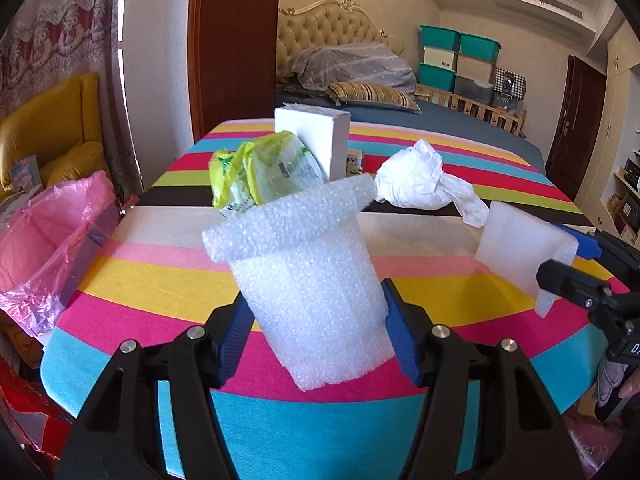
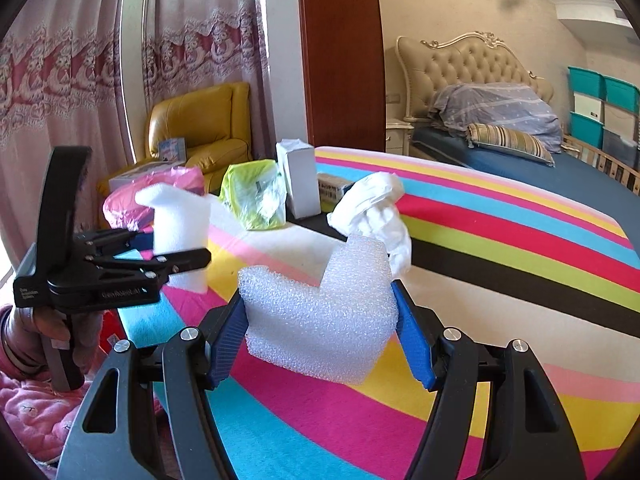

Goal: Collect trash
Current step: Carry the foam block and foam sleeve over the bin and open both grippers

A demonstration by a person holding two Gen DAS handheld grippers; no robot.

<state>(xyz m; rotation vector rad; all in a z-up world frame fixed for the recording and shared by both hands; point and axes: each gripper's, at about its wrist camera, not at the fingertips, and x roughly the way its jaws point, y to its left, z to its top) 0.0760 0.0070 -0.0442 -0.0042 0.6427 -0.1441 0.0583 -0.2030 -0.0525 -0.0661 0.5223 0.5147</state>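
My left gripper (image 1: pixel 315 294) is shut on a white foam piece shaped like a flanged cup (image 1: pixel 304 240), held tilted above the striped tablecloth (image 1: pixel 160 280). My right gripper (image 2: pixel 318 292) is shut on an L-shaped white foam block (image 2: pixel 320 320). In the left wrist view, the right gripper (image 1: pixel 560 260) and its L-shaped foam (image 1: pixel 512 244) appear at the right edge. The right wrist view has the left gripper (image 2: pixel 176 246) with its foam cup (image 2: pixel 176 216) at the left. On the table lie a yellow-green plastic bag (image 1: pixel 268 172), a crumpled white paper (image 1: pixel 420 180) and an upright white box (image 1: pixel 316 136).
A bin lined with a pink bag (image 1: pixel 44 240) stands off the table's left edge. A small printed carton (image 1: pixel 354 160) sits behind the white box. Beyond the table are a yellow armchair (image 2: pixel 200 128), a wooden door panel (image 1: pixel 236 40) and a bed (image 1: pixel 440 120).
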